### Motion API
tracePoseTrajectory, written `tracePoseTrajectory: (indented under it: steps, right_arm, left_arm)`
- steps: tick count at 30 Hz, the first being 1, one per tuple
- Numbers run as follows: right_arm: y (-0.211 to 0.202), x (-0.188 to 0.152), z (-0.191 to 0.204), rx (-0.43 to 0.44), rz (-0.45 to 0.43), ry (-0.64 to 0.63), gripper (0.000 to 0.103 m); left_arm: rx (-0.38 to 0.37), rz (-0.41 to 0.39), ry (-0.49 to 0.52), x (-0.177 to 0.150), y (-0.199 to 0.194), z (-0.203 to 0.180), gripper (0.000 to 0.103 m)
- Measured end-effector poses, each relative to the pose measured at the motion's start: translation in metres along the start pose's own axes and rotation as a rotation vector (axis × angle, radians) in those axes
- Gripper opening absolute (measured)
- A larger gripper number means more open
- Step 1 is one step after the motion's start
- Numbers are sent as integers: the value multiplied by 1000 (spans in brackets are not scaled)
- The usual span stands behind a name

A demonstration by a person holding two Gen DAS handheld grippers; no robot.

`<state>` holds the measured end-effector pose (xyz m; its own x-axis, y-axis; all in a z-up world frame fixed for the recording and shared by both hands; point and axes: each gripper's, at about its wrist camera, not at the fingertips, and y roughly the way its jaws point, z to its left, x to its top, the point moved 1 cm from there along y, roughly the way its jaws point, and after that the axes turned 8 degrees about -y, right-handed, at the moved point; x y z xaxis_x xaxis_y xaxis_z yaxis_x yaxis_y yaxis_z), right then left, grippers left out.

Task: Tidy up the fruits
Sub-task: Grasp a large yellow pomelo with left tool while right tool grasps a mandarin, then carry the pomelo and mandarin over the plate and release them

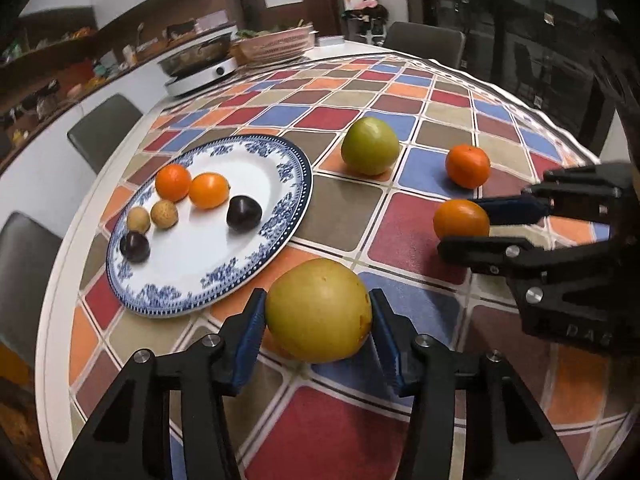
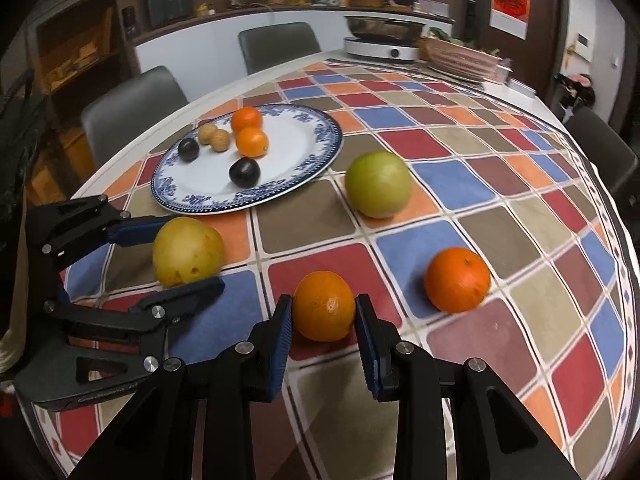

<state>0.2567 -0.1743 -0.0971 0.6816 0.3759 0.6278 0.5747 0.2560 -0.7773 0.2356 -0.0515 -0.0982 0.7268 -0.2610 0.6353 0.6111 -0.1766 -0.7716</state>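
Beside the plate (image 1: 298, 184), the left gripper (image 1: 318, 312) clamps the pear (image 1: 318, 310); the right view alone shows the right gripper (image 2: 324, 314) clamping an orange (image 2: 324, 306).

Six small fruits (image 1: 208, 196) on plate (image 1: 256, 276), four beside.

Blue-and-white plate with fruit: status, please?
Right gripper shut on orange. Left gripper around yellow pear. Patterned plate unobstructed.
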Motion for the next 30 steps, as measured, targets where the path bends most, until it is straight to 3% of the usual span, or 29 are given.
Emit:
tracePoseTrajectory:
  steps: [11,30]
  right_arm:
    - [-32,-2,11,23,-48,43,32]
    - [-86,5,37,11,-139,54,32]
  left_arm:
    - [21,-56,-118,-3,-49,5,50]
    - [46,-173,-172,-10,-113,17,50]
